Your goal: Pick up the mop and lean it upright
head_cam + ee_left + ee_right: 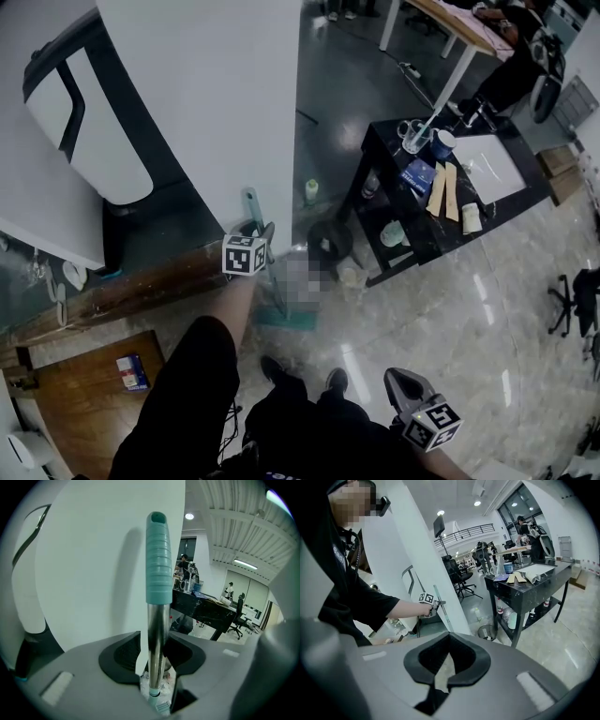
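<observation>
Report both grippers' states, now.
Left gripper: open, jaws loose around the shiny metal mop pole with teal ribbed grip.
Right gripper: shut, holding nothing.

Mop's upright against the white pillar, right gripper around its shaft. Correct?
Wrong gripper: it is the left gripper around the shaft; the left gripper view shows the shaft between its jaws. The mop is upright against the white pillar, as said.
</observation>
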Demonstrator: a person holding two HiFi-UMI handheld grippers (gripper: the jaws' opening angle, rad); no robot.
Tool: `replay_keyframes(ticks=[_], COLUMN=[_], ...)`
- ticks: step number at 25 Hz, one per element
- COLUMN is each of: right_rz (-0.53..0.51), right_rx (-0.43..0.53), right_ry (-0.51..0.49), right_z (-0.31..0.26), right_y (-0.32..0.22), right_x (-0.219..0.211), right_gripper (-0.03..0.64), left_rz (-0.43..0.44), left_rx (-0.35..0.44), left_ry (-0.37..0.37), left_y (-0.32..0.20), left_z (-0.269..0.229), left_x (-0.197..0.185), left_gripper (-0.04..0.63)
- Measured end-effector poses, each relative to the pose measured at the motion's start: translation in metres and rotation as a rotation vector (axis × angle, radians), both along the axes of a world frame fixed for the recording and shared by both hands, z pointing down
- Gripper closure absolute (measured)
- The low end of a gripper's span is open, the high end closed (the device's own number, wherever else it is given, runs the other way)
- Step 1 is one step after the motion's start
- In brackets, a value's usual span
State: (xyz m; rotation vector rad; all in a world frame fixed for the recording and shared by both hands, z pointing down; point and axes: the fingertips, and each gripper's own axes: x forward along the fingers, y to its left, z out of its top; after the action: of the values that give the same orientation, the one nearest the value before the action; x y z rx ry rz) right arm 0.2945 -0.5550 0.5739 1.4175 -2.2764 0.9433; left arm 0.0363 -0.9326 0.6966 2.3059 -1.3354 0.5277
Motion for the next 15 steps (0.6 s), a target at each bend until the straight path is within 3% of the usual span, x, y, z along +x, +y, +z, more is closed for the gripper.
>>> replay_keyframes(ticks=[8,15], right_rz=[0.016,-0.002], right_rx=[-0.003,0.019], right_ry=[0.008,-0.005], right_z=[0.003,0.003], right_y=[0.01,0.014], right_x=[0.014,0.025], right_gripper=[0.611,0.611], left_rz=[-0.013,0.0], left_rx=[-0.027,-0.017], left_ry=[-0.033,-0.077], left_y=[0.001,0.019], left_z=[0.002,-0.002], left_x=[-0.002,0.0], left_gripper=[0.322,0.285])
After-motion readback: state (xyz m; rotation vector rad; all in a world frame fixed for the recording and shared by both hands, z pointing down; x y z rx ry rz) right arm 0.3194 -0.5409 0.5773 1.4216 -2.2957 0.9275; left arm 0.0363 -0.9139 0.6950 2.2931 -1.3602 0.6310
